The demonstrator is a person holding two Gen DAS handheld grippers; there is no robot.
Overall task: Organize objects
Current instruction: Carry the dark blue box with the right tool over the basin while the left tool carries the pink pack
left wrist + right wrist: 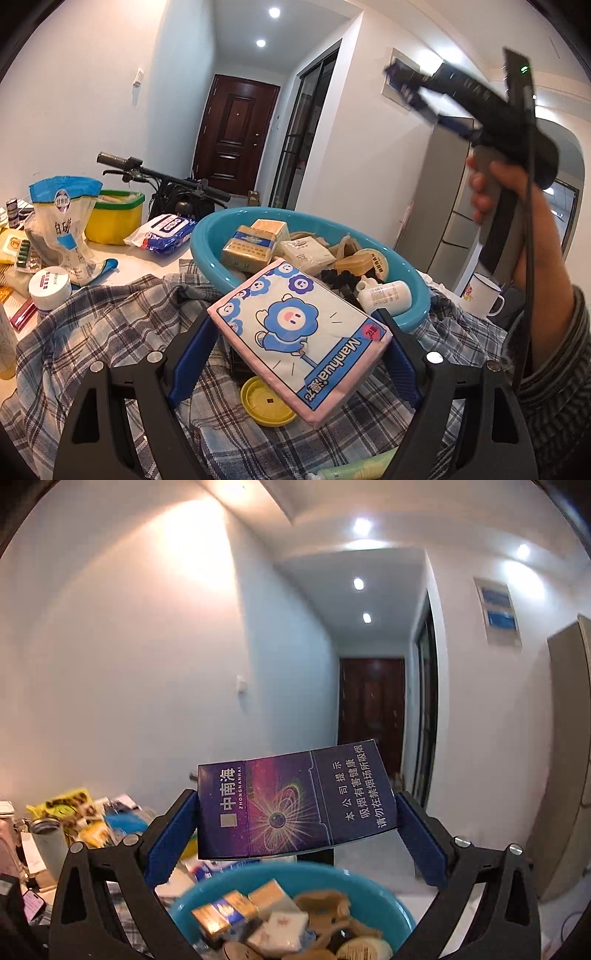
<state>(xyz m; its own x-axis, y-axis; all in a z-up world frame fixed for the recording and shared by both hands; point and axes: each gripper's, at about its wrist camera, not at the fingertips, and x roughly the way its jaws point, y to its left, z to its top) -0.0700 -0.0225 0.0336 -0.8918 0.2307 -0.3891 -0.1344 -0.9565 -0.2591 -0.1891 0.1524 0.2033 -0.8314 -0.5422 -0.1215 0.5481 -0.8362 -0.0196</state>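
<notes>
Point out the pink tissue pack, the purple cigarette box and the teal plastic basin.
Pink tissue pack [295,332]: left wrist view, printed top face.
Purple cigarette box [291,805]: right wrist view, front face.
Teal plastic basin [207,236]: left wrist view, left rim.

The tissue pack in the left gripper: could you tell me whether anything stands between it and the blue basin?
Nothing visible does. The tissue pack, held in the left gripper, hangs just in front of the basin, whose near rim lies right behind it. The basin is already fairly full of boxes and a white bottle.

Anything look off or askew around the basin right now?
A yellow lid lies loose on the rumpled plaid cloth, with no container in sight. The white bottle lies tipped against the teal basin's rim.
</notes>
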